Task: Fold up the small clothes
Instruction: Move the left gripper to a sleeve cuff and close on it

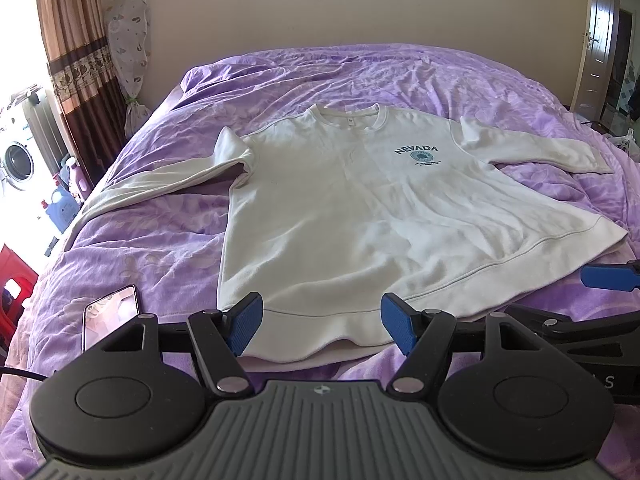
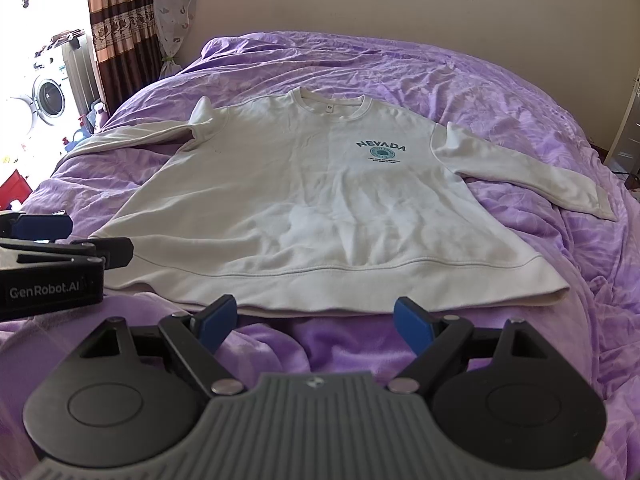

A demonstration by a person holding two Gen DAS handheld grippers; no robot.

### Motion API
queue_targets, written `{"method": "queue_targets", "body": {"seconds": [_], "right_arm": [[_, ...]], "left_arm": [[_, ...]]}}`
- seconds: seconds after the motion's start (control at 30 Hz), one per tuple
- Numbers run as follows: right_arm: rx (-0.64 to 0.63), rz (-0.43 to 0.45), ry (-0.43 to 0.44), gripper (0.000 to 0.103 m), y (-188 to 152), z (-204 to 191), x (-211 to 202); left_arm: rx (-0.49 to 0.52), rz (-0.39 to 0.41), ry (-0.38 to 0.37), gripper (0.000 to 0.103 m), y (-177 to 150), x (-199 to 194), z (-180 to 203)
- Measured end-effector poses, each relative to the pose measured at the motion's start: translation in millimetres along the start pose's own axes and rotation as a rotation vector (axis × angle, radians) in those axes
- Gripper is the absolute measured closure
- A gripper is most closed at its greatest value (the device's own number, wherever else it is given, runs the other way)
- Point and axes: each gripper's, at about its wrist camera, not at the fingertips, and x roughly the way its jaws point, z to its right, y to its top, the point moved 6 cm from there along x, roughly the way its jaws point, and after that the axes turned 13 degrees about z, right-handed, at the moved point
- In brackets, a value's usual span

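A white long-sleeved sweatshirt (image 1: 344, 208) with a teal "NEVADA" print lies flat, front up, on the purple bed cover (image 1: 160, 232), both sleeves spread out. It also shows in the right wrist view (image 2: 304, 200). My left gripper (image 1: 322, 326) is open and empty, its blue pads over the near hem at the left side. My right gripper (image 2: 314, 320) is open and empty, just short of the hem's middle. Each gripper shows at the edge of the other's view: the right one (image 1: 600, 280), the left one (image 2: 44, 220).
A phone (image 1: 110, 316) lies on the bed cover left of the hem. Beyond the bed's left edge stand a washing machine (image 1: 16, 164), bottles and a red crate (image 1: 16, 276). A curtain (image 1: 76, 48) hangs at the back left, a door (image 1: 600, 44) at the right.
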Motion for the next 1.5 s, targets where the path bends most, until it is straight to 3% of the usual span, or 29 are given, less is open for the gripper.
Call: {"method": "queue_targets", "body": {"seconds": [0.23, 0.33, 0.47, 0.6, 0.77, 0.9, 1.03, 1.13, 1.17, 1.23, 1.3, 1.4, 1.5], "right_arm": [[-0.001, -0.002, 0.002, 0.021, 0, -1, 0], [-0.013, -0.006, 0.024, 0.021, 7, 0, 0], [-0.078, 0.058, 0.042, 0.021, 37, 3, -5], [-0.13, 0.161, 0.09, 0.021, 83, 9, -6], [-0.172, 0.333, 0.144, 0.021, 133, 15, 6], [-0.204, 0.359, 0.093, 0.021, 157, 20, 42], [-0.212, 0.344, 0.063, 0.021, 173, 19, 90], [-0.184, 0.281, 0.104, 0.022, 179, 16, 134], [-0.174, 0.271, 0.123, 0.025, 179, 15, 150], [-0.174, 0.226, 0.117, 0.05, 174, 16, 186], [-0.152, 0.139, 0.089, 0.061, 169, 19, 223], [-0.083, 0.052, 0.113, 0.063, 160, 21, 262], [-0.149, 0.04, 0.101, 0.063, 148, 11, 286]], "left_arm": [[-0.014, 0.007, 0.005, 0.024, 6, 0, -5], [-0.032, 0.044, 0.047, 0.025, 23, -2, -24], [-0.052, 0.094, 0.077, 0.028, 51, -7, -59], [-0.079, 0.141, 0.141, 0.029, 79, -8, -111], [-0.226, 0.156, 0.212, 0.031, 105, -11, -196], [-0.335, 0.135, 0.255, 0.031, 115, 2, -263], [-0.546, 0.064, 0.178, 0.034, 107, 40, -322], [-0.648, -0.007, 0.113, 0.039, 89, 78, -356], [-0.702, -0.019, 0.118, 0.039, 80, 86, -366], [-0.839, -0.037, 0.11, 0.04, 60, 109, -393], [-0.97, -0.031, 0.11, 0.04, 40, 131, -418], [-1.112, -0.048, 0.128, 0.04, 7, 162, -442], [-1.196, -0.069, 0.16, 0.039, -23, 185, -457]]}}
